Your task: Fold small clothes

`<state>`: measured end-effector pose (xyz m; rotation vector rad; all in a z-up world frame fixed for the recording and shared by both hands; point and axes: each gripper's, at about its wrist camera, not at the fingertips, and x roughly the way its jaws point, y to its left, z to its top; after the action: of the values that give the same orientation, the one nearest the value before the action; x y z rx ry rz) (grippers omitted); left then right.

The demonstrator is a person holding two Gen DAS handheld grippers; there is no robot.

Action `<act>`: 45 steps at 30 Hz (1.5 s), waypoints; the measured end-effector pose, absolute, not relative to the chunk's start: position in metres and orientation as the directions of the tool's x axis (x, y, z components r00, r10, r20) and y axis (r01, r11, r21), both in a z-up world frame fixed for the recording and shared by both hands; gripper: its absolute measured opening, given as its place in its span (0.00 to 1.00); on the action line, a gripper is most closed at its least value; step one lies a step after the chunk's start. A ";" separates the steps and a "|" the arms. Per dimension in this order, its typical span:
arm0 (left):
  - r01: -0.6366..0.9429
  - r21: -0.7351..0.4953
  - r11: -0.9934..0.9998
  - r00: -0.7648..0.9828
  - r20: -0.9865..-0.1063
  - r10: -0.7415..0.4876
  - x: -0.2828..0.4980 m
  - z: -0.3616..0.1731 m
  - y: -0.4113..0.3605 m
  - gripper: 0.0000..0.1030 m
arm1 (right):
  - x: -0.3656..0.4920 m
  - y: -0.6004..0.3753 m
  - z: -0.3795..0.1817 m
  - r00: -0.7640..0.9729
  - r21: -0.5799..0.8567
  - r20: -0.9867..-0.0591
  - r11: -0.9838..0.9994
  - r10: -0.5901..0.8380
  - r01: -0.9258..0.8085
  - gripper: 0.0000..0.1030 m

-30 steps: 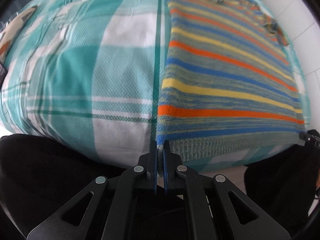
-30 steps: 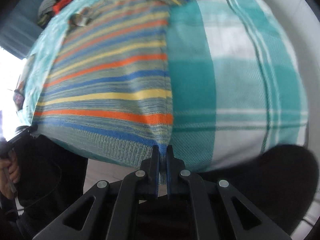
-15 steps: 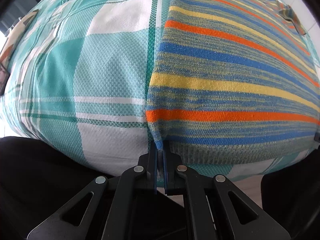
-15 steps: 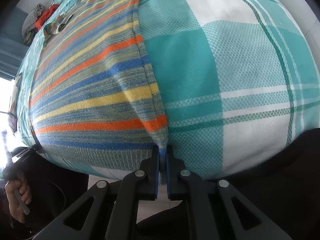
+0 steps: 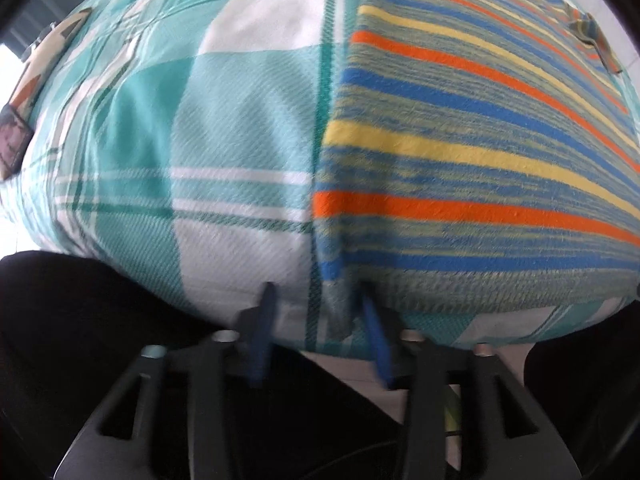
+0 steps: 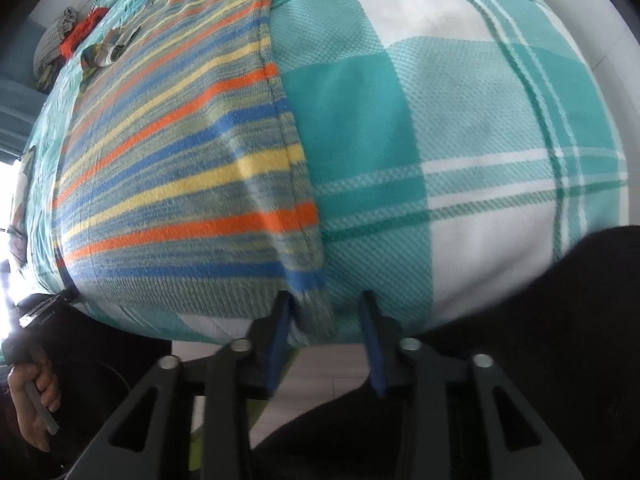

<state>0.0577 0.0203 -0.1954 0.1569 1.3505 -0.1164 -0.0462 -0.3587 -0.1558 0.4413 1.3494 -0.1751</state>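
Striped sweater (image 5: pixel 480 168) lies between both gaping grippers (image 5: pixel 316 300) (image 6: pixel 326 304); only the right view shows a hand (image 6: pixel 30 396).

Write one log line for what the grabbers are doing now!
left gripper: open | right gripper: open | striped knit sweater: flat on teal-and-white checked blanket, hem corners between the fingers, ungripped

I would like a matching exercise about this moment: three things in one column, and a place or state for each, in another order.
Things
1. left tongs
2. striped knitted garment
3. teal and white checked bedcover

States
A. lies flat on top of another cloth
B. open, fingers either side of a hem corner
C. spread underneath, covering the bed

Pairs: 1-B, 2-A, 3-C
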 end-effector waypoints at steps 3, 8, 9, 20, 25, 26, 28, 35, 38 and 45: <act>0.140 -0.002 0.990 0.243 -0.969 -0.036 0.050 -0.177 0.032 0.68 | -0.058 -0.363 -0.144 0.241 0.185 -0.966 0.909 0.098 0.373 0.42; 0.088 -0.001 0.996 0.366 -0.930 -0.033 0.040 -0.134 0.051 0.83 | -0.072 -0.369 -0.111 0.347 0.097 -0.937 0.919 -0.045 0.381 0.55; 0.078 0.001 0.997 0.388 -0.921 -0.029 0.040 -0.127 0.055 0.83 | -0.074 -0.371 -0.106 0.362 0.077 -0.929 0.920 -0.074 0.385 0.55; -0.069 -0.009 0.998 0.522 -0.853 0.028 0.063 -0.092 0.100 0.87 | -0.015 -0.391 -0.066 0.501 0.024 -0.859 0.970 -0.103 0.240 0.55; -0.075 -0.004 0.997 0.508 -0.861 0.034 0.063 -0.097 0.091 0.88 | 0.087 -0.377 -0.047 0.613 -0.087 -0.788 0.996 -0.056 -0.020 0.55; -0.074 -0.004 0.997 0.498 -0.866 0.033 0.062 -0.099 0.089 0.88 | 0.107 -0.372 -0.052 0.612 -0.097 -0.790 0.994 -0.043 -0.056 0.54; -0.077 -0.004 0.997 0.489 -0.871 0.035 0.057 -0.100 0.086 0.88 | 0.150 -0.363 -0.066 0.604 -0.133 -0.796 0.986 -0.044 -0.103 0.54; -0.093 0.052 0.994 0.458 -0.884 0.089 0.045 -0.108 0.088 0.88 | 0.239 -0.399 -0.108 0.561 0.078 -0.827 0.996 0.042 0.040 0.10; -0.096 0.051 0.994 0.450 -0.888 0.089 0.045 -0.111 0.093 0.88 | 0.215 -0.452 -0.080 0.650 0.274 -0.753 0.948 0.105 0.164 0.07; -0.025 0.038 0.999 0.435 -0.899 0.046 0.058 -0.115 0.062 0.88 | 0.119 -0.611 -0.062 0.702 0.486 -0.712 0.724 0.003 0.490 0.07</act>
<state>0.0580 0.0621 -0.1147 0.0200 1.1199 0.0442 0.1186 -0.6108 -0.0618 0.7219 0.7546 -0.2989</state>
